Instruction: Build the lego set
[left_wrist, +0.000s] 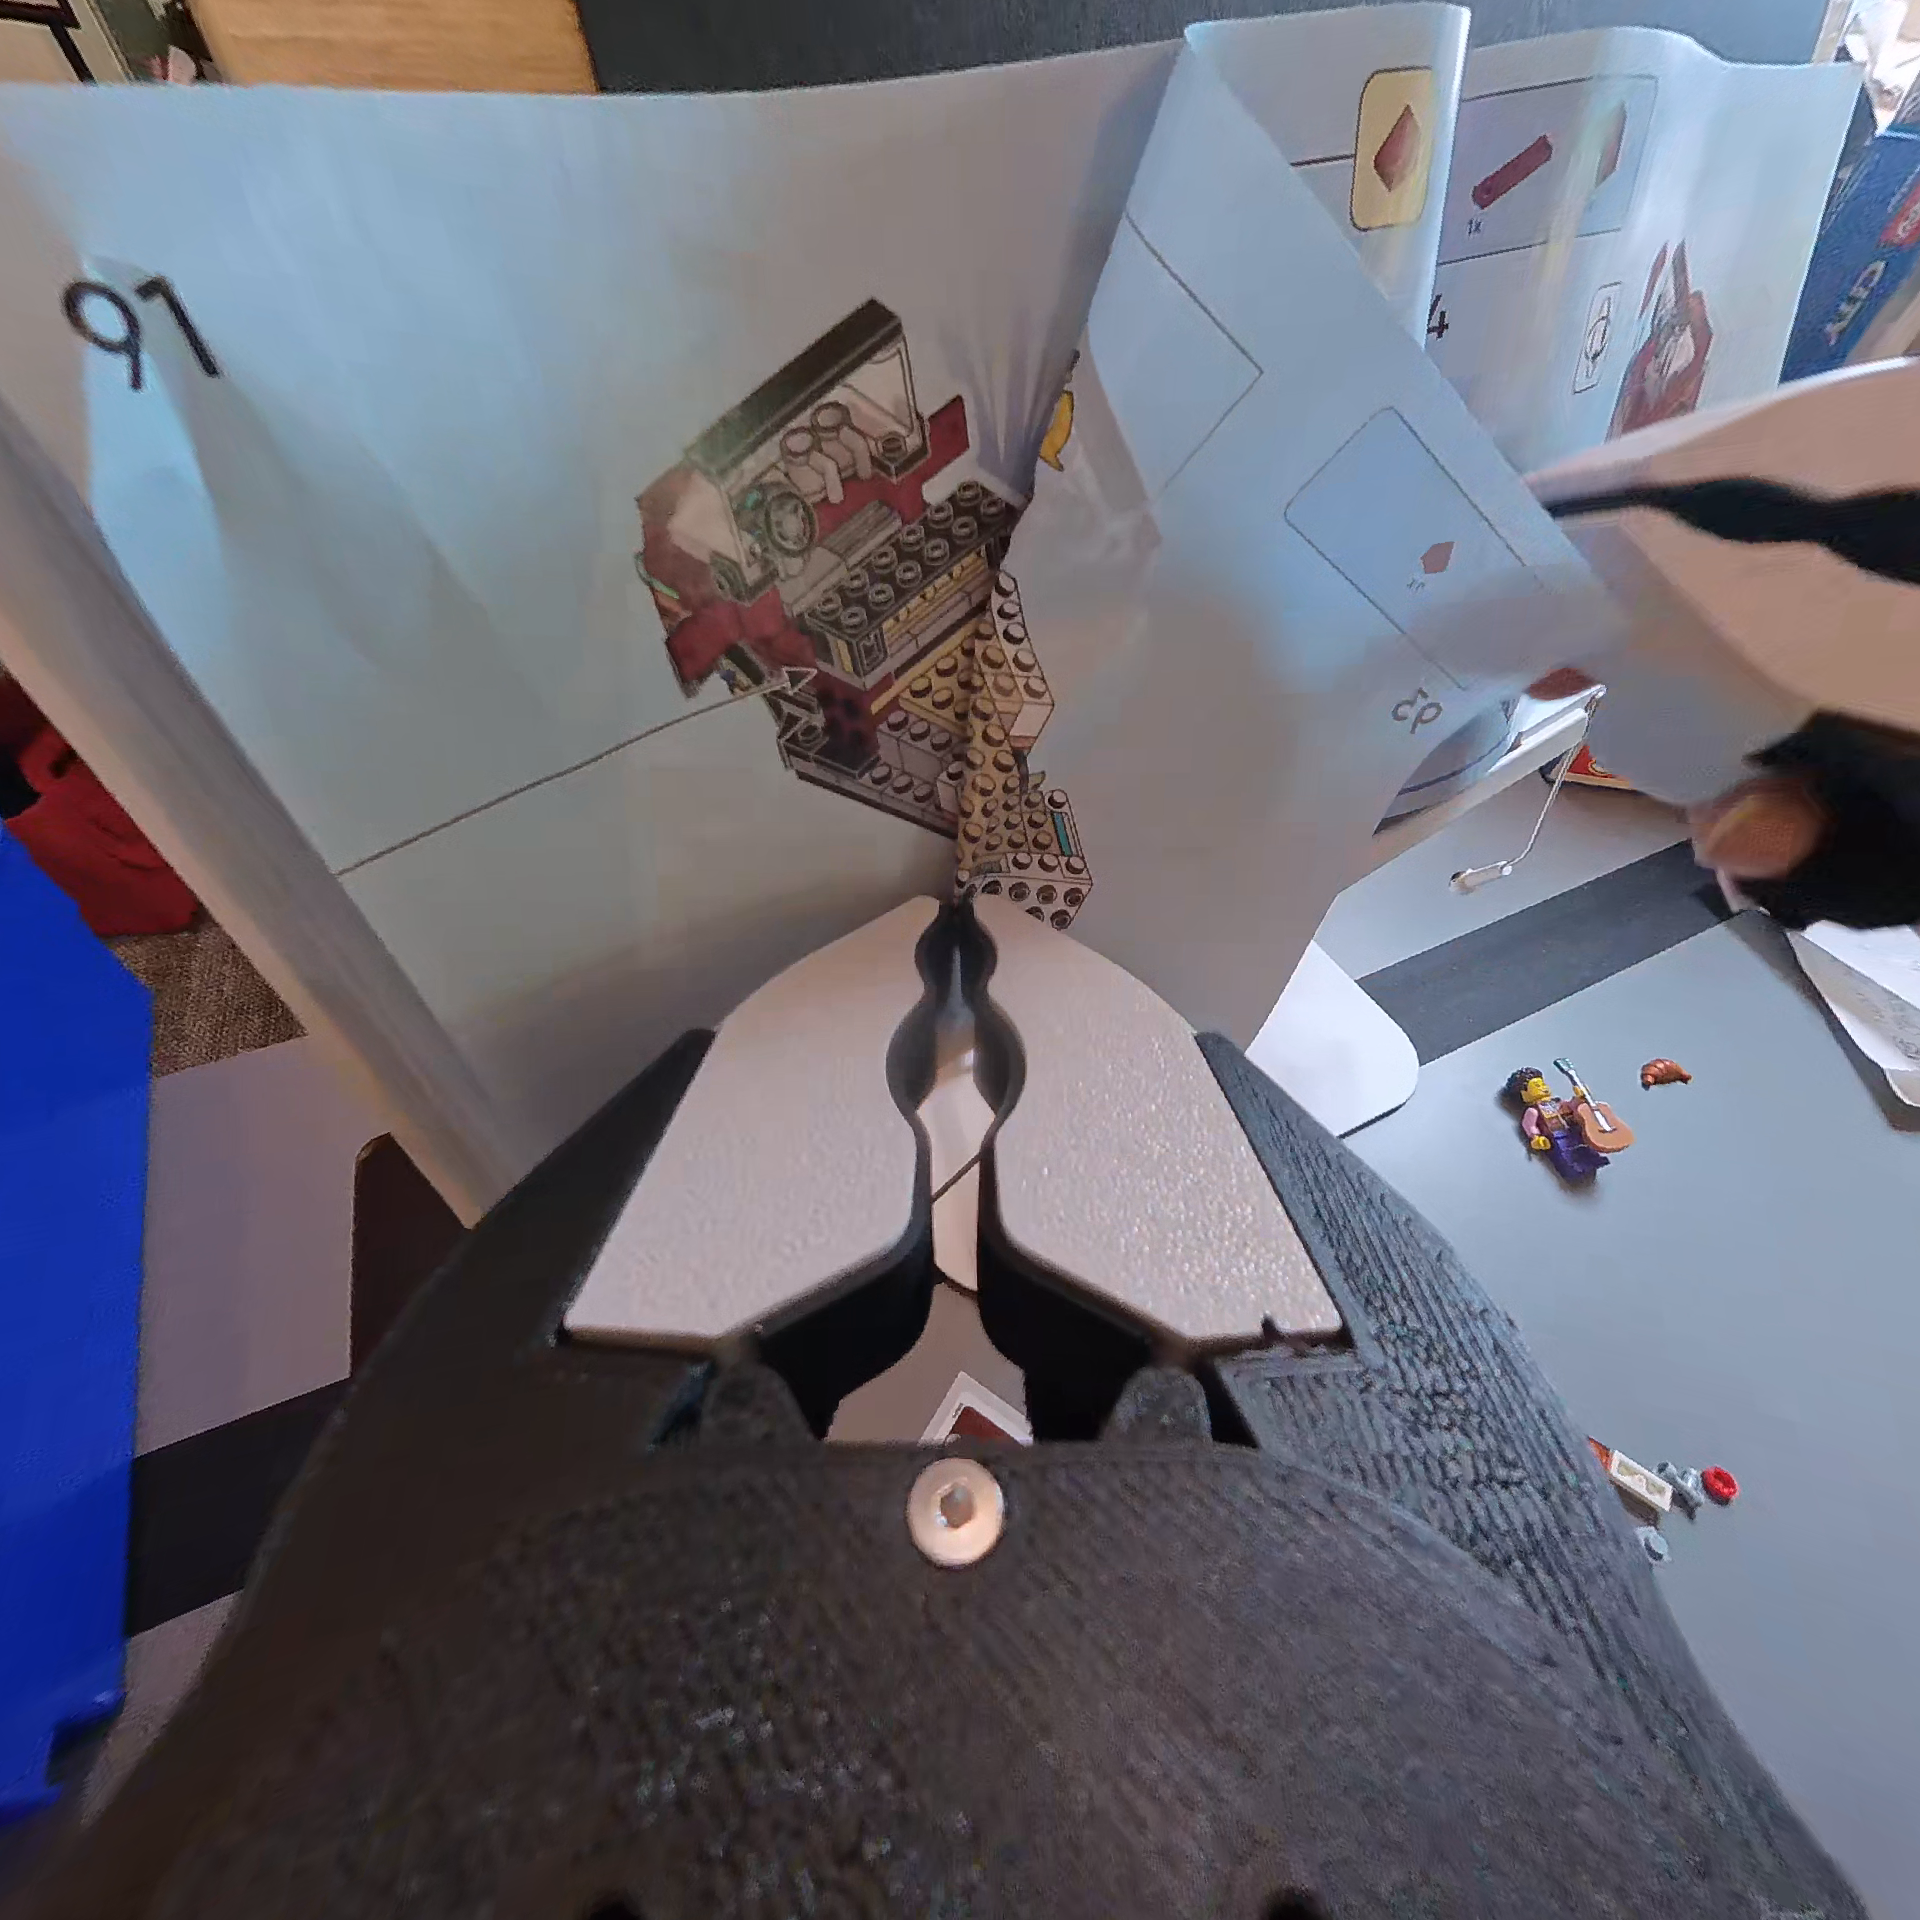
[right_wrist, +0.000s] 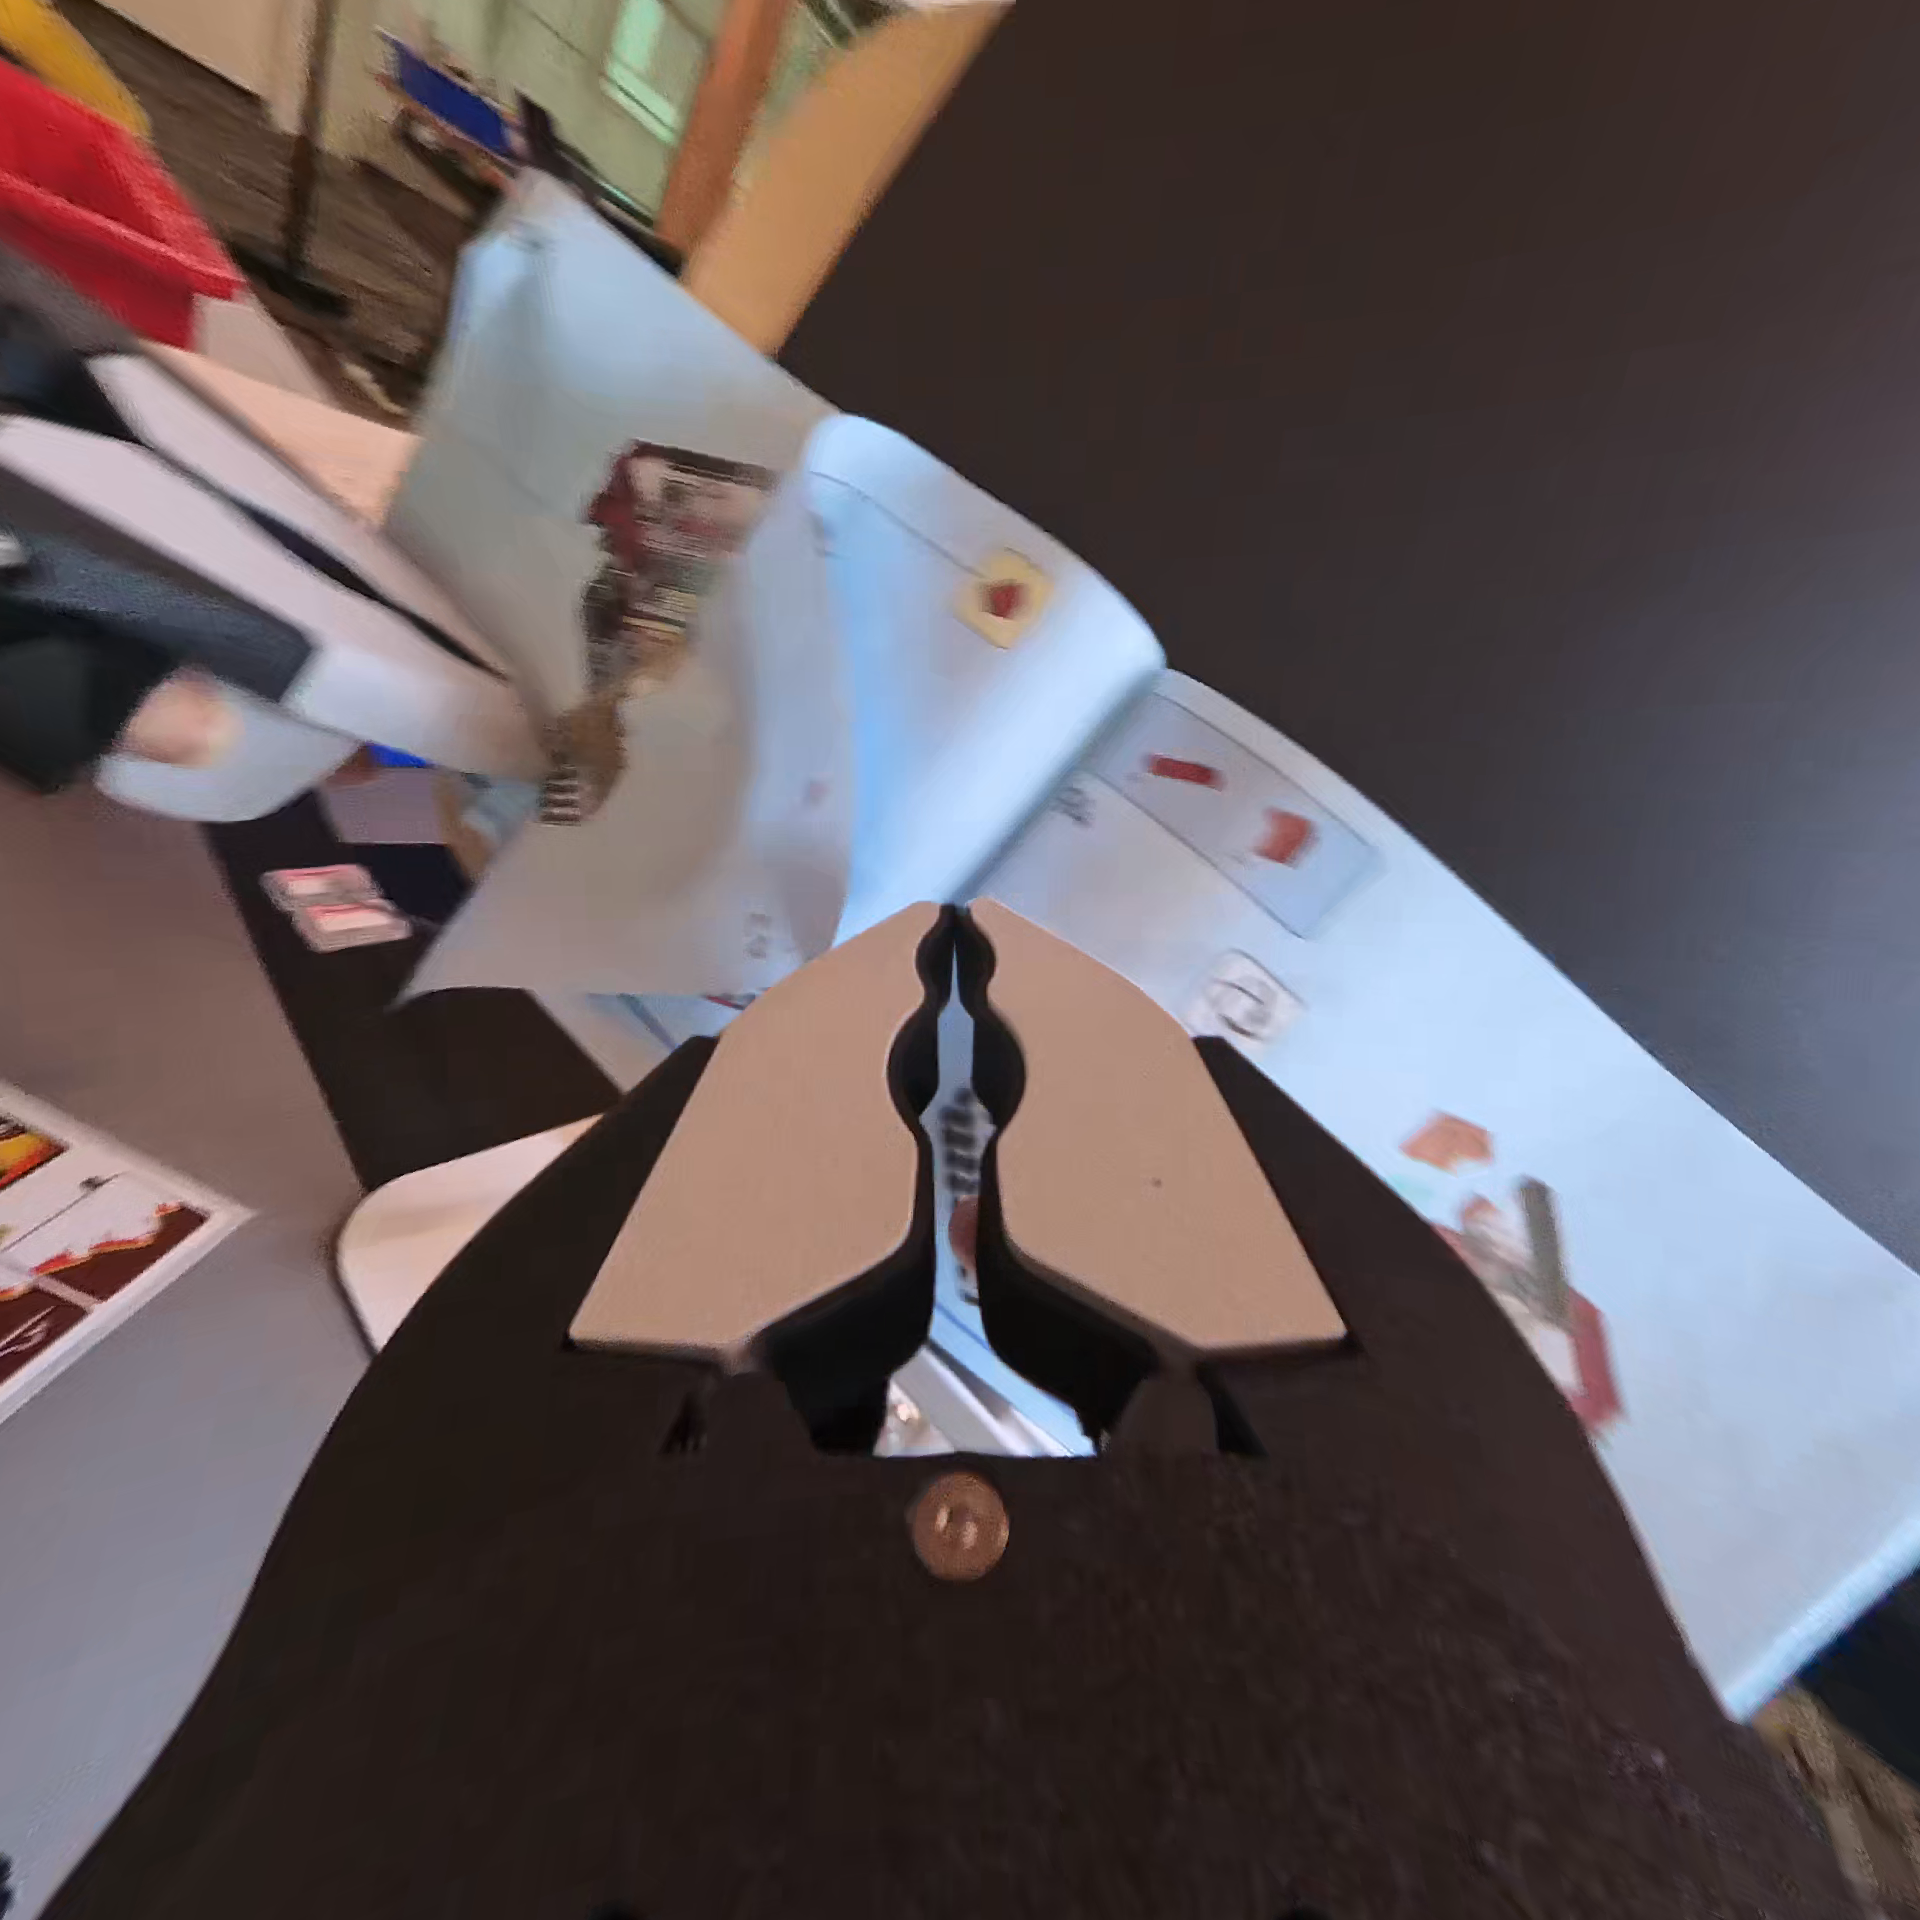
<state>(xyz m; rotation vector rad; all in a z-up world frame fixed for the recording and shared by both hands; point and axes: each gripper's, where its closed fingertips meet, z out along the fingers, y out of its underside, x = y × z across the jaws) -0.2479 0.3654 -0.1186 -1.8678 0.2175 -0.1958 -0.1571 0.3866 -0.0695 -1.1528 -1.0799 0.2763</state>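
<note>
The open instruction booklet (left_wrist: 436, 540) stands upright in front of me, its left page showing a printed truck build. My left gripper (left_wrist: 958, 906) is shut on the booklet's lower edge at the fold, and the paper creases upward from the fingertips. It also shows at the left of the right wrist view (right_wrist: 312, 665), pinching the booklet. A loose page (left_wrist: 1247, 436) curves up to the right. My right gripper (left_wrist: 1548, 499) is shut on that page's outer edge. In the blurred right wrist view its fingertips (right_wrist: 956, 912) meet against the booklet (right_wrist: 1403, 1039).
The grey table (left_wrist: 1662, 1299) holds a minifigure with a guitar (left_wrist: 1571, 1122), a croissant piece (left_wrist: 1665, 1073) and several small loose parts (left_wrist: 1673, 1486). A white stand base (left_wrist: 1340, 1049) is under the booklet. A blue bin (left_wrist: 62, 1351) is left. A printed sheet (right_wrist: 83, 1278) lies near. One gripper's finger ends stand about 12 cm off the other's.
</note>
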